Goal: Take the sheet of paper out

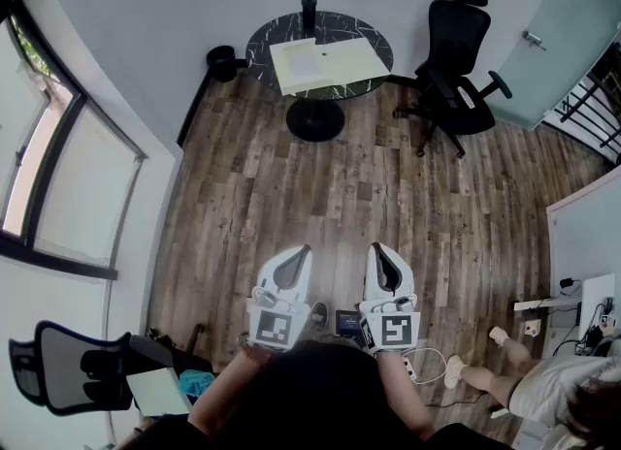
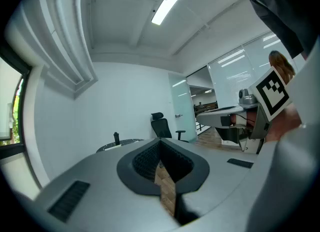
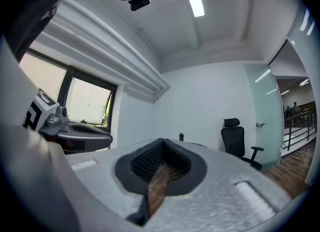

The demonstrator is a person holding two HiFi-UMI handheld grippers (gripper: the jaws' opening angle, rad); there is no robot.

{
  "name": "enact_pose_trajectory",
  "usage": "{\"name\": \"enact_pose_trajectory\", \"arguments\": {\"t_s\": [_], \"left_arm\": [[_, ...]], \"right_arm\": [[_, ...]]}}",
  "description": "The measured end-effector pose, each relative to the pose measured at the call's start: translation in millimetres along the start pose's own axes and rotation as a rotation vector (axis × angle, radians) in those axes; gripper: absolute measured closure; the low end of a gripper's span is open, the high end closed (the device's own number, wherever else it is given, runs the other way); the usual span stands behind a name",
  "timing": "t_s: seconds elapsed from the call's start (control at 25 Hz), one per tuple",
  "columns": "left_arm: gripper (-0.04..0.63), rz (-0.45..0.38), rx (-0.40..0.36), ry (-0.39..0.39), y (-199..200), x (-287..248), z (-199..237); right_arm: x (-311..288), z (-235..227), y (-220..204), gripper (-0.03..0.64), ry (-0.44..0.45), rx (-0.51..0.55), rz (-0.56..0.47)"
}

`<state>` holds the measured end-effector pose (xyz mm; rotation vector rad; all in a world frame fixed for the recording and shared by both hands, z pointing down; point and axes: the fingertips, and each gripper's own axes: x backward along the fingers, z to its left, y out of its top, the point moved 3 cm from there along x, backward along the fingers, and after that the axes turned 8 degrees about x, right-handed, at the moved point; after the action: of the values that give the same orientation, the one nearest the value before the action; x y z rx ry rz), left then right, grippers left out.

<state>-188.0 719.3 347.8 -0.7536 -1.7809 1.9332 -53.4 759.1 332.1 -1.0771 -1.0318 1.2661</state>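
A pale yellow folder (image 1: 340,62) with a white sheet of paper (image 1: 295,56) on it lies on the round black marble table (image 1: 260,35) at the far end of the room. A black bottle (image 1: 309,10) stands at the table's back edge. Both grippers are held close to my body, several floor planks short of the table. My left gripper (image 1: 303,250) (image 2: 161,148) and my right gripper (image 1: 377,248) (image 3: 161,148) point toward the table. Each has its jaws shut together with nothing between them. In the gripper views the table is a thin far strip (image 2: 117,145).
A black office chair (image 1: 456,60) (image 2: 162,126) (image 3: 235,141) stands right of the table, and a black bin (image 1: 223,58) left of it. Windows line the left wall. Another chair (image 1: 68,366) is at my lower left. A person (image 1: 543,390) sits by a white desk at the lower right.
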Motion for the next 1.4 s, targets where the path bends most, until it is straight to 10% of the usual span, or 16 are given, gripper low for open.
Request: {"name": "enact_pose_trajectory", "arguments": {"t_s": [0.48, 1.4], "left_arm": [[0.6, 0.05, 0.022, 0.089, -17.5, -21.4, 16.2], [0.601, -0.014, 0.018, -0.079, 8.7, -191.9, 162.1]], "right_arm": [[-24.9, -32.2, -28.3, 0.618, 0.056, 0.074, -0.009], [-218.9, -72.6, -40.5, 0.618, -0.041, 0.118, 0.119]]}}
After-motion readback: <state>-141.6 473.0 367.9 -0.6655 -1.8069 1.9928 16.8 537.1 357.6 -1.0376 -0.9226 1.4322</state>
